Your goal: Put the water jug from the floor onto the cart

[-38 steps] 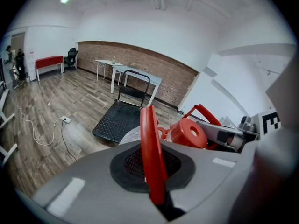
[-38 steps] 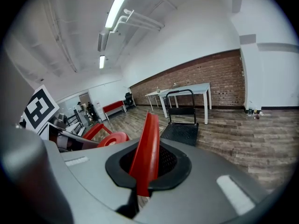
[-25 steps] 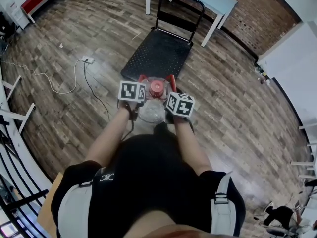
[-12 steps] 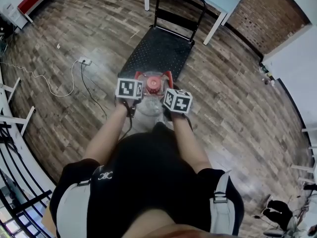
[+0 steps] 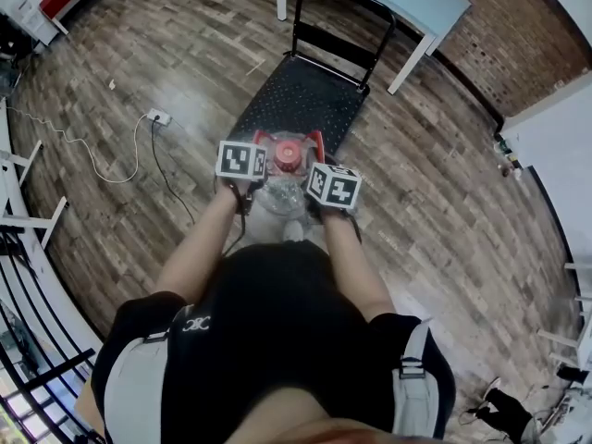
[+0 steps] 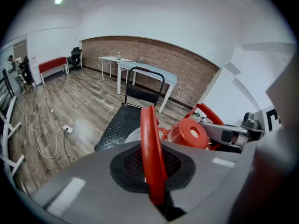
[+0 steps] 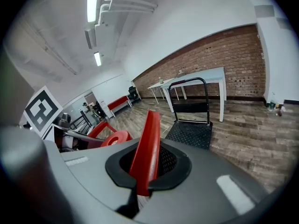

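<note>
The water jug [image 5: 280,191] moved nearer the cart [image 5: 305,95], upright, cap [image 5: 289,158] on top. Left gripper [image 6: 152,174] and right gripper [image 7: 144,169] pinch its red handles [image 6: 149,134].

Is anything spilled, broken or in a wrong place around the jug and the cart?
Nothing stands out. The water jug hangs upright, cap on, its red handles clamped in the left tongs and right tongs. Only a white cable lies loose on the floor, left of the cart.

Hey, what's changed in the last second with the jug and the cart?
The water jug was carried a little nearer the cart and now hangs at its near edge. Unchanged: left gripper and right gripper jaws stay clamped on its red handles; the cart hasn't moved.
</note>
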Tool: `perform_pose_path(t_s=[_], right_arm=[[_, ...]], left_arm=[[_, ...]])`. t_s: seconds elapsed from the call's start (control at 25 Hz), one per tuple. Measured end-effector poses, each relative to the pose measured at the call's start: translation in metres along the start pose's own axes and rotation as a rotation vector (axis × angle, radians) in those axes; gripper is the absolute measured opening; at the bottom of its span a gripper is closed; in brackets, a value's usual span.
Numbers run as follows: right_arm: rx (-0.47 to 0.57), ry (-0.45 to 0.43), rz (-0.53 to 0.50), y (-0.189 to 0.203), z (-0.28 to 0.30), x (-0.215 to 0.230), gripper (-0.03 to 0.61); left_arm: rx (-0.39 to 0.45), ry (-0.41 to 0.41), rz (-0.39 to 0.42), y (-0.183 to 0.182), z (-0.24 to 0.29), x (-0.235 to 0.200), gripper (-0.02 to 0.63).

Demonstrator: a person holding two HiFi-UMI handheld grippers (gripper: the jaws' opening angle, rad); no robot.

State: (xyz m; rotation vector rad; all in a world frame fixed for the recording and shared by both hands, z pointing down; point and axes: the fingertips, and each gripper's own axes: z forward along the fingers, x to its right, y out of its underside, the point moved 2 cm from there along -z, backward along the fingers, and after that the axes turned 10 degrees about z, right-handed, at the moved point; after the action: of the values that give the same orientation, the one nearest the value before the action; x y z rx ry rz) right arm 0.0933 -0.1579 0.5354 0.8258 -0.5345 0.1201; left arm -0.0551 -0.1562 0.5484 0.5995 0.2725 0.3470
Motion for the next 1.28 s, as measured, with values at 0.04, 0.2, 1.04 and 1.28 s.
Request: perform_pose_path(t_s=[0.04, 0.2, 1.04, 1.28], right_arm=[[-0.007, -0.005, -0.002, -0.005, 0.005, 0.002, 0.015], [-0.045, -0.029, -0.016, -0.018, 0.029, 0.012, 0.015], [-0.195, 0.000, -0.078, -0.041, 0.131, 0.061, 0.017], [-0.235, 0.015, -0.087, -0.027, 0.156, 0.073, 0.017]], left_arm=[[-0.001, 0.000, -0.006, -0.005, 0.005, -0.002, 0.000], [0.000, -0.004, -0.027, -0.020, 0.025, -0.009, 0.000], [-0.094, -0.079, -0.029, -0.054, 0.122, -0.047, 0.002], [-0.128, -0.079, -0.068, -0.038, 0.151, -0.059, 0.000]])
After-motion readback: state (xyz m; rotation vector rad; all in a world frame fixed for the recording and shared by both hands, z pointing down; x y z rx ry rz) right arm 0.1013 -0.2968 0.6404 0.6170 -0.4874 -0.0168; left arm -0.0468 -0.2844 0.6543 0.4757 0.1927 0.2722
